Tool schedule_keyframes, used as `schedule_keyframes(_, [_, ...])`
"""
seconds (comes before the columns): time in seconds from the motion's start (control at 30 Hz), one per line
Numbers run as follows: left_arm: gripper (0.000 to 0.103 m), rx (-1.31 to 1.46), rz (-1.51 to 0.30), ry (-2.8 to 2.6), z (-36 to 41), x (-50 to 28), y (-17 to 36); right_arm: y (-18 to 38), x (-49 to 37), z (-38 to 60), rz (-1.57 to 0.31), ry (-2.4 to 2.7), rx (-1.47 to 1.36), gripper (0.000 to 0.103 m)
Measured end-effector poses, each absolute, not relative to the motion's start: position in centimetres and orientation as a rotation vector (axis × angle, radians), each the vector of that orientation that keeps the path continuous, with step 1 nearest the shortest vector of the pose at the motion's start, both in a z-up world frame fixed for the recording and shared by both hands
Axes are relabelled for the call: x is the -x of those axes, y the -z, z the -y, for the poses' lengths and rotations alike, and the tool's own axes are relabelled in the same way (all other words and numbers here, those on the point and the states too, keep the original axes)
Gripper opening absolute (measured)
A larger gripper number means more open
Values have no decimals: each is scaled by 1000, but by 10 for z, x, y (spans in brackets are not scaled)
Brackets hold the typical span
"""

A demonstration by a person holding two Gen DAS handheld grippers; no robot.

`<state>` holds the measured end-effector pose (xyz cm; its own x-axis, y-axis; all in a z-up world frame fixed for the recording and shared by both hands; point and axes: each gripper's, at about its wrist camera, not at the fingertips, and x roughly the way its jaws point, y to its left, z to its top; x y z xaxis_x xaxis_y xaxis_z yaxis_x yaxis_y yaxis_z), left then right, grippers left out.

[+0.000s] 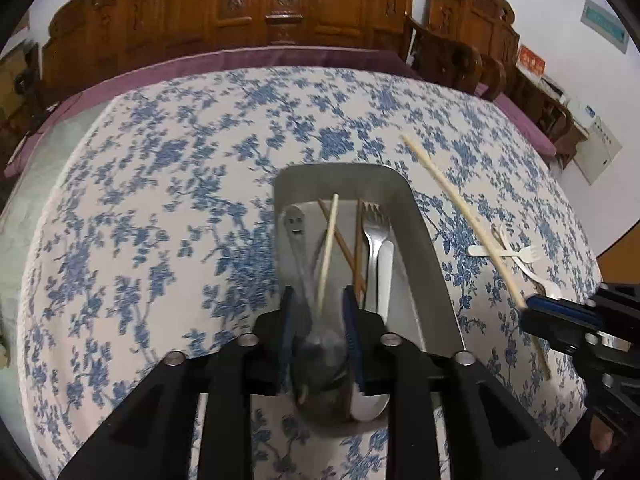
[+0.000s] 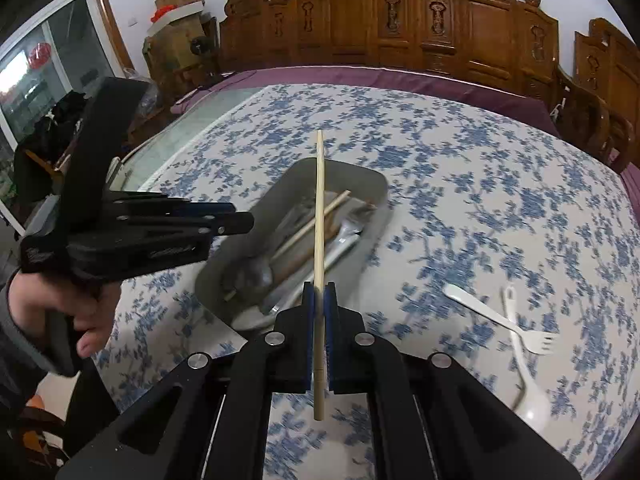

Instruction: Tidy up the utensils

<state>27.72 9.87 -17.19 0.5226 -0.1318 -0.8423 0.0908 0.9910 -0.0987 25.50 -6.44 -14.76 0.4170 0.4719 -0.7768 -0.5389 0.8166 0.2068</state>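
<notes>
Our right gripper fingers clamp a pale chopstick, its length pointing ahead over the metal tray. Our left gripper hangs partly open above that tray, seemingly empty, though blur hides detail.

No legible text anywhere, wall sign and red card too blurred to read

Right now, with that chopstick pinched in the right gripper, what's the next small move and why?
Probably carry the right gripper forward over the metal tray and then let go. It is shut on a pale chopstick whose tip already reaches over the tray, where other chopsticks, a fork and spoons lie. The left gripper stands open above the tray's near end, so keep clear of it.
</notes>
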Motion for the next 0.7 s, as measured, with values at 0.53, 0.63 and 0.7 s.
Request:
schedule_keyframes(0.53, [68,63,-894,47,-161,-241,137,187,-283,9,-1048,-627,19,6])
schedule_keyframes(0.63, [83,66,-874,40,-166,-238,135,196,-289,9,-1067,-612,4,6])
schedule_keyframes(0.7, [84,67,-862,39,-168,-235,134,200,-291,9,-1074,-601,6,6])
